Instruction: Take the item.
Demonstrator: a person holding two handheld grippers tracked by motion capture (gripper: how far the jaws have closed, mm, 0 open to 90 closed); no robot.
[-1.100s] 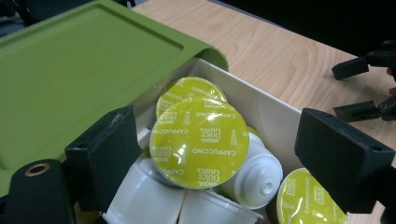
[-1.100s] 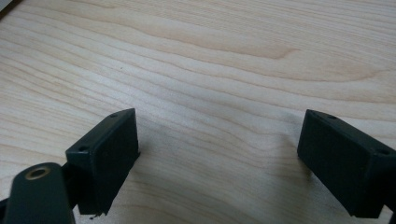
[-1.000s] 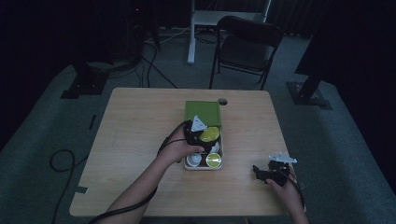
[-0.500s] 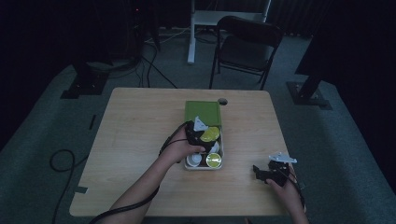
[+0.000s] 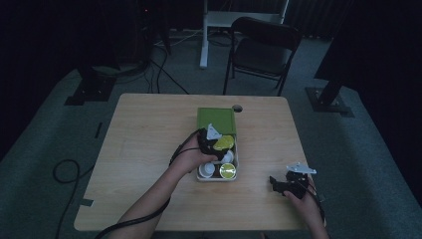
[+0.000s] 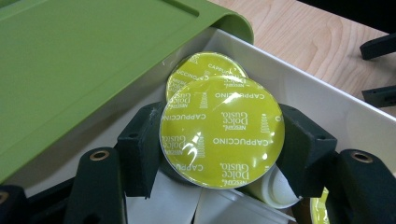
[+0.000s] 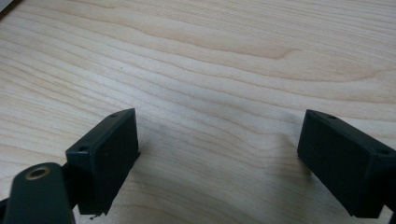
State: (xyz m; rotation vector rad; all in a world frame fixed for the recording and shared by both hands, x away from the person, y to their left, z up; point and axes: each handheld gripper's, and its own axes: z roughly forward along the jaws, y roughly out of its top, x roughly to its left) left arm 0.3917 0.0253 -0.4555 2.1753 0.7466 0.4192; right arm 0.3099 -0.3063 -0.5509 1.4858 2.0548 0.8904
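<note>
Resting on the wooden table (image 5: 149,149), the white box (image 5: 237,164) serves as my landmark, its green lid (image 5: 215,119) hinged open on the side away from me; my left gripper (image 6: 219,140) reaches down into that box at the end nearest the lid, and its jaws have just been closing, so both black pads now press against the sides of a yellow-green capsule (image 6: 222,130) marked Cappuccino, its foil top facing the camera; that capsule sits squarely between the pads, overlapping a second yellow-green capsule (image 6: 201,70) just behind it, closer to the lid; white capsules (image 6: 219,207) lie beneath it in the box; my right gripper (image 5: 279,183) rests on the table well apart from the box, to its right and nearer me, jaws spread wide over bare wood with nothing between them.
</note>
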